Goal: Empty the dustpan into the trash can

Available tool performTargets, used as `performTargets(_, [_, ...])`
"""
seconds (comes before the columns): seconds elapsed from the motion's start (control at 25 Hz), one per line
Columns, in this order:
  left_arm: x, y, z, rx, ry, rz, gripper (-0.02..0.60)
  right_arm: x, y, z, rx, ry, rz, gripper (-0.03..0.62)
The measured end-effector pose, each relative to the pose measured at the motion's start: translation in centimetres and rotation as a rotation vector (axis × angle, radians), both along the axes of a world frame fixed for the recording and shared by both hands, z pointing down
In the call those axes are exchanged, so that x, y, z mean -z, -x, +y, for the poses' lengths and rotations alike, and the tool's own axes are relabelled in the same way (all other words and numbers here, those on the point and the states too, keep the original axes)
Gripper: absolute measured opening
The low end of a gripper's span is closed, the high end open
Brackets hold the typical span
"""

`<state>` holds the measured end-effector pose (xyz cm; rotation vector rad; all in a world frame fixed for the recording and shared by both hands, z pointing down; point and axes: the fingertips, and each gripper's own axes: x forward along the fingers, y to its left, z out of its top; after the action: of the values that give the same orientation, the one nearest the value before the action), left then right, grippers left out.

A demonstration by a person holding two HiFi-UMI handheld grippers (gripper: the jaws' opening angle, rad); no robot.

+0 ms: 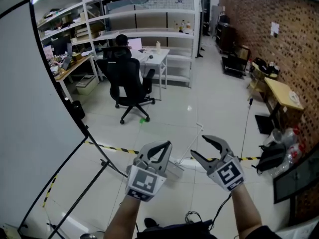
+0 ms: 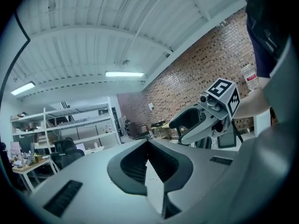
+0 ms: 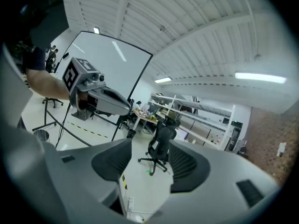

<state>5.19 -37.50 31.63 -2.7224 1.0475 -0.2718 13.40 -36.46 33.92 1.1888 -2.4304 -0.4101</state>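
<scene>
A black round bin point(image 1: 77, 109) stands on the pale floor, just beside the tall white backdrop panel point(image 1: 30, 113) and well apart from both grippers. The left gripper point(image 1: 165, 145) is held level, its jaw tips closed together on nothing. Beside it, the right gripper point(image 1: 199, 146) has its jaws partly apart and empty. Beyond them a black swivel office chair point(image 1: 130, 86) stands, and yellow-and-black tape point(image 1: 112, 148) crosses the floor.

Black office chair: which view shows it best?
Head view. The black office chair shows whole there, from backrest to wheeled base, unobstructed. The right gripper view shows the chair smaller and warped, mid-frame. The left gripper view catches only its dim upper part, far left.
</scene>
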Motion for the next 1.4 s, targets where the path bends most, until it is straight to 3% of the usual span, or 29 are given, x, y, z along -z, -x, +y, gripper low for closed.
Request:
performTargets(0.24, [0.0, -7.4, 2.7, 0.002, -0.011, 0.010, -0.002, 0.1, -6.1, 3.5, 0.053, -0.009, -0.005, 0.142])
performTargets(0.4, [-0.8, -11.7, 4.6, 0.004, -0.008, 0.006, -0.002, -0.4, -10.3, 5.3, 0.057, -0.011, -0.023, 0.008])
performTargets(0.64, [-1.2, -15.7, 6.9, 0.007, -0.004, -0.017, -0.002, -0.4, -13.8, 7.2, 0.086, 0.003, -0.057, 0.006])
performTargets(0.88, [-1.6, -16.0, 9.1, 0.032, 0.010, -0.035, -0.002, -0.9, -14.2, 9.0, 0.116, 0.021, -0.090, 0.006])
performTargets(1.16, [-1.7, -13.7, 10.4, 0.070, 0.027, -0.034, -0.002, -1.4, -12.2, 10.0, 0.148, 0.045, -0.090, 0.006])
performTargets(1.4, [-0.7, -12.3, 11.3, 0.046, 0.019, -0.027, -0.002, -1.0, -10.4, 10.7, 0.141, 0.058, -0.089, 0.006])
